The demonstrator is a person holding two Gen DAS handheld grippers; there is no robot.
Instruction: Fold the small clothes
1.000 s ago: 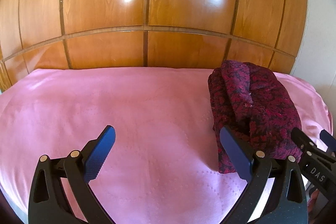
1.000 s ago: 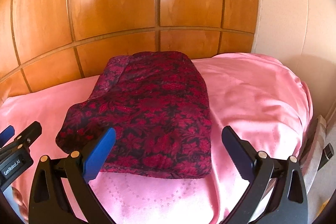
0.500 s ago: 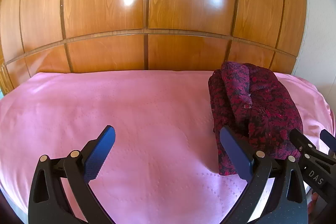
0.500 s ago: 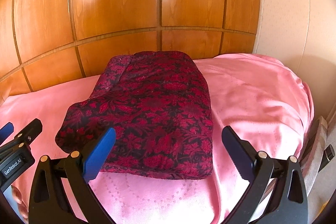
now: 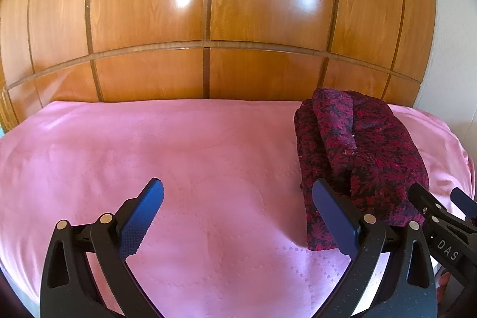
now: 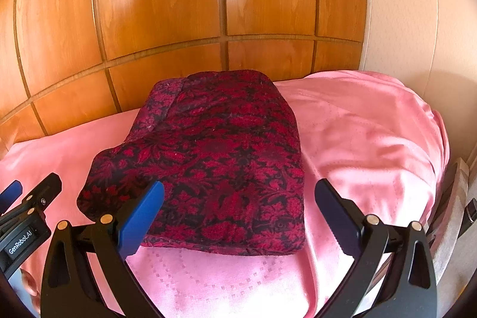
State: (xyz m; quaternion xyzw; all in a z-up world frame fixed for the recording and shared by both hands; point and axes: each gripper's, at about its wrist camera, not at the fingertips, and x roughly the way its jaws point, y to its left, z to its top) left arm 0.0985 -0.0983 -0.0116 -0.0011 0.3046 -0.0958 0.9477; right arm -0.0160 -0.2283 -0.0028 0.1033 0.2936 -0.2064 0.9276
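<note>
A dark red and black flowered garment [image 6: 214, 157] lies folded into a thick rectangle on the pink bedspread [image 6: 372, 145]. In the left wrist view the same garment [image 5: 357, 151] sits at the right side of the bed. My right gripper [image 6: 238, 216] hovers open over the garment's near edge, nothing between its blue pads. My left gripper [image 5: 238, 216] is open over bare bedspread [image 5: 149, 145], just left of the garment, its right pad [image 5: 334, 216] near the cloth's corner. Each gripper's tip shows at the edge of the other's view.
A glossy wooden panelled wall [image 5: 208, 20] runs along the far edge of the bed. A pale wall [image 6: 417, 20] stands to the right, where the bedspread drops off. Part of a hand [image 6: 28, 282] shows at the lower left of the right wrist view.
Both cameras have pulled back and up a little, so the garment sits lower and farther in view. The garment has not moved and both grippers stay open.
</note>
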